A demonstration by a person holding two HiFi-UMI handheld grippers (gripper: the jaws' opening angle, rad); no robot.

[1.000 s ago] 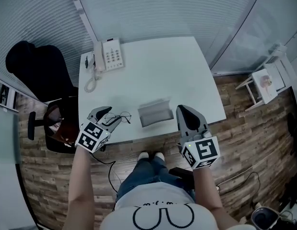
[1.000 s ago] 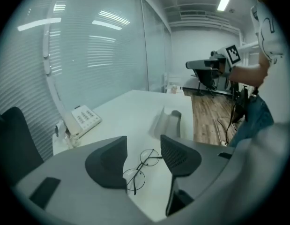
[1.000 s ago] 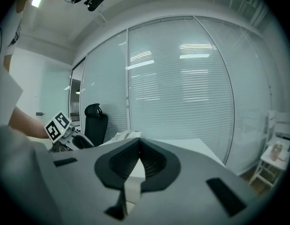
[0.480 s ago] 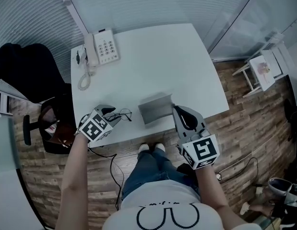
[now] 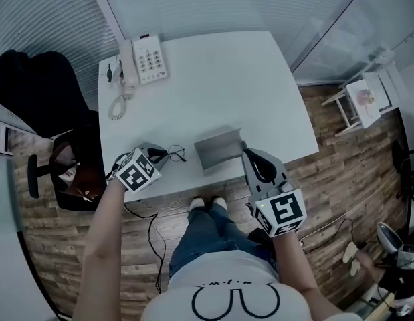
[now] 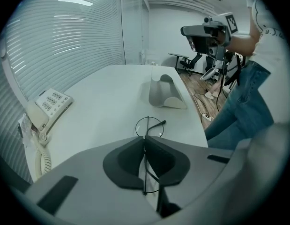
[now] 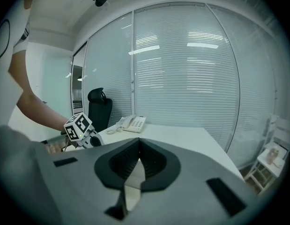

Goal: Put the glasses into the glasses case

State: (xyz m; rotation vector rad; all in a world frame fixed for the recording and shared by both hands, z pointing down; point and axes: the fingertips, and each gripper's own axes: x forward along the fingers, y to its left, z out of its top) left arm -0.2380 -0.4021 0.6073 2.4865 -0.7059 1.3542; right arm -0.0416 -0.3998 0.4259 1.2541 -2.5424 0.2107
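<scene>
Your left gripper sits low at the near left edge of the white table. Its own view settles what the head view cannot. The jaws have just been closing and now pinch the thin black wire-framed glasses, with one round lens ahead of the pads and one behind.

The glasses are left of the open grey glasses case, near it but apart.

Your right gripper hovers just beside the case's right end. Its view shows the pad tips together with nothing clamped. That view catches the left gripper's marker cube side-on, but not the glasses.

A white desk telephone sits at the far left corner.
</scene>
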